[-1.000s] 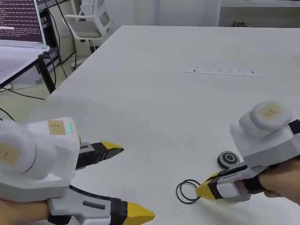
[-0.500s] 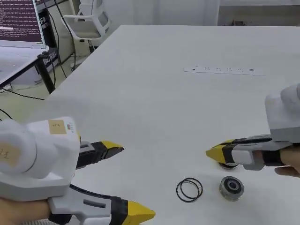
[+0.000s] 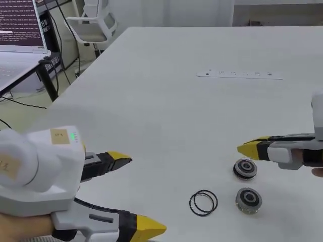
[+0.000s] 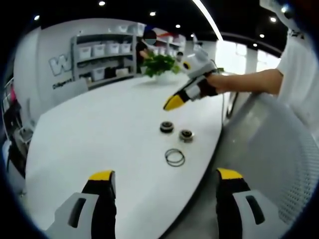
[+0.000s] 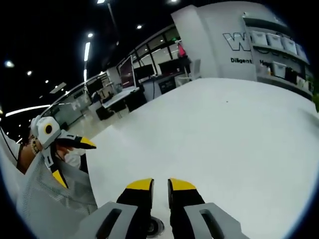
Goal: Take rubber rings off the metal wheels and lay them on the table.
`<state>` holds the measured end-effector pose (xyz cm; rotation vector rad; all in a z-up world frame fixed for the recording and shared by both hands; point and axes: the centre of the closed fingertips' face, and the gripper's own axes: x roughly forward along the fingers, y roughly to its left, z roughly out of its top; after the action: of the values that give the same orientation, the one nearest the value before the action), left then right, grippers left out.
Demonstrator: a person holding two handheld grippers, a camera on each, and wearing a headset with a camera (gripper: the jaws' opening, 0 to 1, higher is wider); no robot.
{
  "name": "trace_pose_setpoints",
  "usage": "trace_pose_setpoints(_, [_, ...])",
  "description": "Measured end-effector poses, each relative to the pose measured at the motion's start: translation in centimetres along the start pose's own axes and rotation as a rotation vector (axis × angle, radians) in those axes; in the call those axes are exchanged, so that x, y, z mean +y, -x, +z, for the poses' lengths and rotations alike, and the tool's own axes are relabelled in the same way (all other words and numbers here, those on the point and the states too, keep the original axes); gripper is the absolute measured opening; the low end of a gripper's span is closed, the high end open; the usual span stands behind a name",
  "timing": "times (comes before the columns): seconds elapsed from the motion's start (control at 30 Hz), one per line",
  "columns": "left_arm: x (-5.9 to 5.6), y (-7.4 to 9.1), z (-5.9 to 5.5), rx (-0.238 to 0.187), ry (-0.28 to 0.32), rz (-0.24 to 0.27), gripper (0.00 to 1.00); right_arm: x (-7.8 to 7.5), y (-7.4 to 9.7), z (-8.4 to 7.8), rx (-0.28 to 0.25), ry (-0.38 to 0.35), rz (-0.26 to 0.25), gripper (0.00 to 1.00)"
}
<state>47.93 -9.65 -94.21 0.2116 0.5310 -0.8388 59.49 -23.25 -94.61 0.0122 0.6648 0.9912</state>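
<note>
Two thin black rubber rings (image 3: 203,202) lie flat and overlapping on the white surface (image 3: 166,91). They are off the metal, which is where the task wants them. Just right of the rings sit two small round metal wheels (image 3: 248,198), one close beside the rings and the farther wheel (image 3: 245,169) just beyond it. Both rest on their flat faces, so neither can roll. Whether either wheel carries another ring is too fine to tell.

The right claw (image 3: 251,148) hangs in the air beyond the rings, over the farther wheel. Its yellow-tipped jaws are drawn almost together with nothing between them (its own view shows the same slim gap). That posture reads as let go rather than reaching.

The left claw (image 3: 137,195) sits well to the left of the rings, spread wide and empty — probably kept clear until a wheel needs steadying. A white power strip (image 3: 233,74) lies far beyond the rings, out of the work.
</note>
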Motion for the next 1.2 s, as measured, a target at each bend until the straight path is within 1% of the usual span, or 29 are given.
trace_pose_setpoints(0.13, [-0.2, 0.0, 0.3, -0.011, 0.0, -0.009, 0.84, -1.0, 0.3, -0.2, -0.013, -0.044, -0.018, 0.09])
trace_pose_setpoints(0.2, [-0.3, 0.1, 0.5, -0.01, -0.016, -0.01, 0.84, -1.5, 0.4, -0.4, -0.009, -0.052, -0.032, 0.08])
trace_pose_setpoints(0.27, [-0.5, 0.2, 1.1, -0.021, -0.039, -0.018, 0.85, -2.0, 0.5, -0.7, -0.004, -0.065, -0.046, 0.08])
trace_pose_setpoints(0.3, [-0.7, 0.3, 1.7, -0.035, -0.048, -0.027, 0.86, -2.2, 0.5, -0.8, -0.004, -0.07, -0.051, 0.08])
trace_pose_setpoints(0.37, [-0.6, 0.2, 3.1, -0.069, -0.056, -0.022, 0.87, -2.6, 0.6, -1.0, -0.004, -0.081, -0.06, 0.09])
trace_pose_setpoints(0.4, [-0.6, 0.2, 4.0, -0.087, -0.067, -0.028, 0.87, -2.8, 0.6, -1.1, -0.004, -0.086, -0.065, 0.09])
trace_pose_setpoints(0.43, [-0.6, 0.2, 4.5, -0.093, -0.075, -0.033, 0.87, -3.0, 0.7, -1.1, -0.004, -0.09, -0.07, 0.09])
trace_pose_setpoints(0.47, [-0.6, 0.1, 5.2, -0.096, -0.086, -0.036, 0.87, -3.1, 0.7, -1.2, -0.006, -0.095, -0.073, 0.09])
trace_pose_setpoints(0.5, [-0.5, 0.0, 5.6, -0.094, -0.098, -0.035, 0.87, -3.3, 0.8, -1.2, -0.009, -0.105, -0.075, 0.09])
trace_pose_setpoints(0.57, [-0.6, -0.1, 6.7, -0.083, -0.168, -0.041, 0.87, -3.5, 0.9, -1.2, -0.015, -0.109, -0.081, 0.09])
trace_pose_setpoints(0.63, [-0.9, -0.1, 8.0, -0.087, -0.221, -0.052, 0.87, -3.7, 1.0, -1.2, -0.017, -0.111, -0.088, 0.09])
trace_pose_setpoints(0.7, [-0.9, -0.2, 9.1, -0.083, -0.239, -0.049, 0.86, -3.9, 1.1, -1.3, -0.018, -0.115, -0.092, 0.09])
trace_pose_setpoints(0.73, [-0.9, -0.2, 9.4, -0.083, -0.243, -0.049, 0.85, -4.0, 1.1, -1.5, -0.016, -0.115, -0.094, 0.09])
trace_pose_setpoints(0.77, [-1.0, -0.3, 10.1, -0.089, -0.263, -0.053, 0.85, -4.1, 1.1, -1.6, -0.014, -0.115, -0.097, 0.09])
trace_pose_setpoints(0.87, [-1.0, -0.7, 12.0, -0.126, -0.304, -0.059, 0.83, -4.5, 1.1, -2.0, -0.001, -0.105, -0.11, 0.09])
trace_pose_setpoints(0.9, [-0.9, -0.9, 12.5, -0.135, -0.31, -0.061, 0.82, -4.6, 1.1, -2.1, 0.003, -0.098, -0.111, 0.09])
trace_pose_setpoints(0.97, [-0.7, -1.6, 13.8, -0.144, -0.324, -0.06, 0.79, -4.7, 1.1, -2.4, 0.008, -0.1, -0.114, 0.09])
trace_pose_setpoints(1.0, [-0.8, -1.9, 14.4, -0.153, -0.335, -0.065, 0.78, -4.8, 1.1, -2.6, 0.01, -0.104, -0.112, 0.09])
trace_pose_setpoints(1.03, [-1.0, -2.1, 15.0, -0.171, -0.348, -0.075, 0.76, -4.9, 1.0, -2.9, 0.016, -0.105, -0.111, 0.1])
trace_pose_setpoints(1.07, [-1.4, -2.5, 16.1, -0.205, -0.373, -0.093, 0.76, -4.9, 1.0, -3.1, 0.023, -0.104, -0.112, 0.11])
trace_pose_setpoints(1.1, [-1.7, -2.7, 16.7, -0.224, -0.386, -0.103, 0.75, -5.0, 1.0, -3.5, 0.038, -0.095, -0.115, 0.12])
trace_pose_setpoints(1.13, [-1.8, -3.2, 17.4, -0.235, -0.392, -0.111, 0.75, -5.0, 1.0, -3.6, 0.043, -0.088, -0.117, 0.13])
trace_pose_setpoints(1.17, [-1.8, -3.5, 17.8, -0.24, -0.398, -0.116, 0.74, -5.0, 1.0, -3.7, 0.046, -0.083, -0.117, 0.13])
trace_pose_setpoints(1.2, [-1.8, -4.0, 18.5, -0.256, -0.417, -0.121, 0.72, -4.9, 1.0, -3.8, 0.047, -0.076, -0.115, 0.14])
